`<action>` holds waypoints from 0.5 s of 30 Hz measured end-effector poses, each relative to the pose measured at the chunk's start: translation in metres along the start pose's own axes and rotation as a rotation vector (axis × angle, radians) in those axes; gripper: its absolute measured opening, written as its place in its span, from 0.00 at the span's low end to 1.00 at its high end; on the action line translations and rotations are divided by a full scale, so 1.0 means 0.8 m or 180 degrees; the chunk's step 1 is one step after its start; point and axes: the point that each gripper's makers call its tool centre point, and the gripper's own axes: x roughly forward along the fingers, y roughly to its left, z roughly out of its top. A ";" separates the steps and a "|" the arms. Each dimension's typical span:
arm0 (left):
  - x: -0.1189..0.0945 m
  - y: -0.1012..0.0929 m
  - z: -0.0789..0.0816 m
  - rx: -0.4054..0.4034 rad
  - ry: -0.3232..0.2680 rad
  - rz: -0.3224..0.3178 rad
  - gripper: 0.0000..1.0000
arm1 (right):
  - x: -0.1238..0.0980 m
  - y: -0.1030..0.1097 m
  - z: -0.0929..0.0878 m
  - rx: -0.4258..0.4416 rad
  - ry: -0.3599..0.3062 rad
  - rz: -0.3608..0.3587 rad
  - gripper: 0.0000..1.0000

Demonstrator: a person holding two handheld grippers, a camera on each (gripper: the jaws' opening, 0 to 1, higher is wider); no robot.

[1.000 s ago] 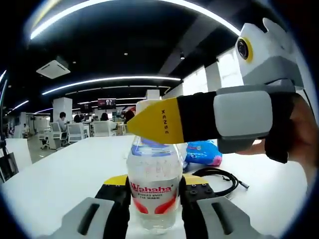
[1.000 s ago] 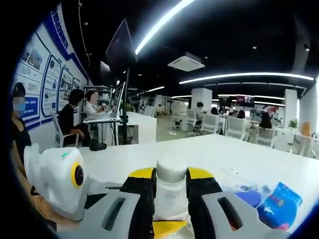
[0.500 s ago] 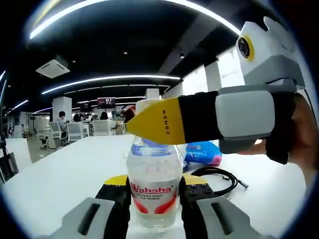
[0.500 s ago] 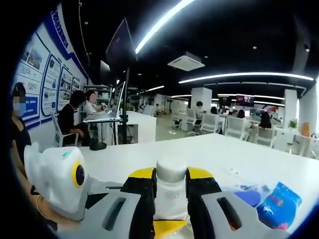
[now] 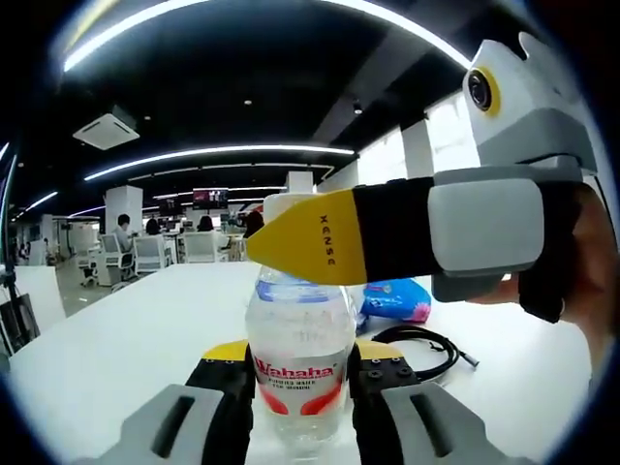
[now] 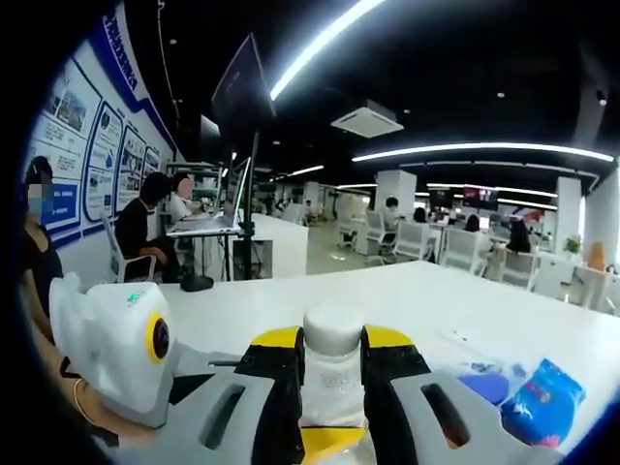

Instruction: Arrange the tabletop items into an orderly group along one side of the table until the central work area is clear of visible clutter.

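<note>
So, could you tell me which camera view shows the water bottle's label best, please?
The left gripper view: the water bottle stands between the left gripper jaws with its red Wahaha label facing the camera. The right gripper view shows just the bottle's white cap and neck between the right gripper jaws, no label.

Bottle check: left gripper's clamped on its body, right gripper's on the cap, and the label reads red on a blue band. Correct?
Not quite. In the left gripper view the bottle has a white label with red lettering, not a blue band. The rest stands: the left gripper clamps the body and the right gripper is shut on the cap.
</note>
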 end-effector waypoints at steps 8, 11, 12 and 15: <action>-0.016 0.024 0.009 0.0005 -0.0012 0.0096 0.36 | 0.014 0.020 0.014 -0.0016 -0.0015 0.0127 0.20; -0.019 0.033 0.010 -0.0002 -0.0005 0.0126 0.36 | 0.020 0.027 0.018 -0.0029 -0.0015 0.0165 0.20; -0.022 0.038 0.011 -0.0002 -0.0006 0.0143 0.36 | 0.023 0.031 0.019 -0.0042 -0.0014 0.0186 0.20; -0.026 0.050 0.012 0.0002 -0.0009 0.0193 0.36 | 0.031 0.041 0.022 -0.0059 -0.0014 0.0234 0.20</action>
